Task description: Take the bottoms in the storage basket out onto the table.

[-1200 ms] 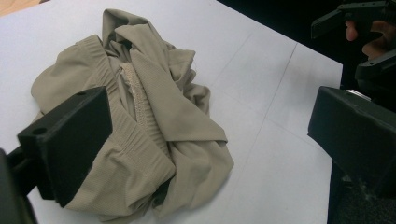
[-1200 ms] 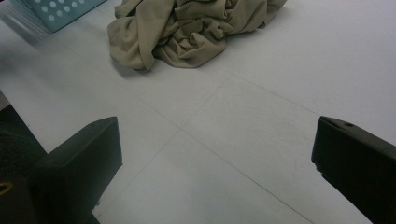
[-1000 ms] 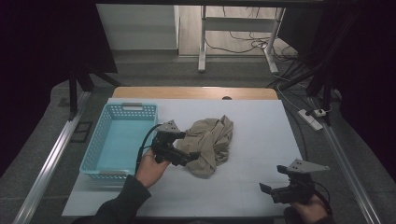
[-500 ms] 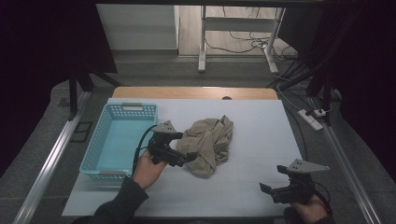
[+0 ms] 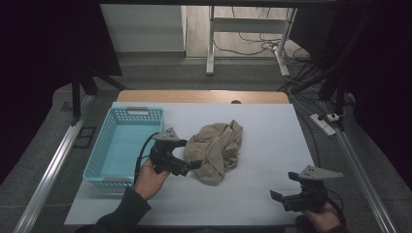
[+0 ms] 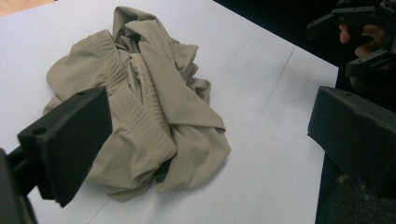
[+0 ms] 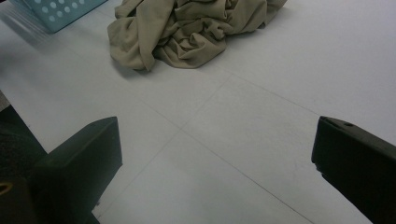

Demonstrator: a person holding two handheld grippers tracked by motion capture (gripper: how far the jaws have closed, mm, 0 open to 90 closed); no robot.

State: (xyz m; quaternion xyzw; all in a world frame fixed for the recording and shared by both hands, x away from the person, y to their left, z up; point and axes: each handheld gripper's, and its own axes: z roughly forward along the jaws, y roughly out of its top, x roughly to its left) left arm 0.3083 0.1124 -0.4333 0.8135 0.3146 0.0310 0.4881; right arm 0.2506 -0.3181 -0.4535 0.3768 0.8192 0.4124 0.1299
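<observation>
The left tool stands with its black jaws spread wide at the near-left edge of the crumpled beige cloth garment, one jaw over the cloth's ribbed waistband and the other out over bare surface. The garment lies bunched near the middle of the white worktop, just right of the light blue perforated plastic basket. The right tool, jaws also apart and empty, hovers at the near right corner, well apart from the garment.

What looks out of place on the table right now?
Only the beige garment: it lies crumpled in a heap on the white tabletop beside the blue basket, not inside it. Nothing looks spilled or damaged.
</observation>
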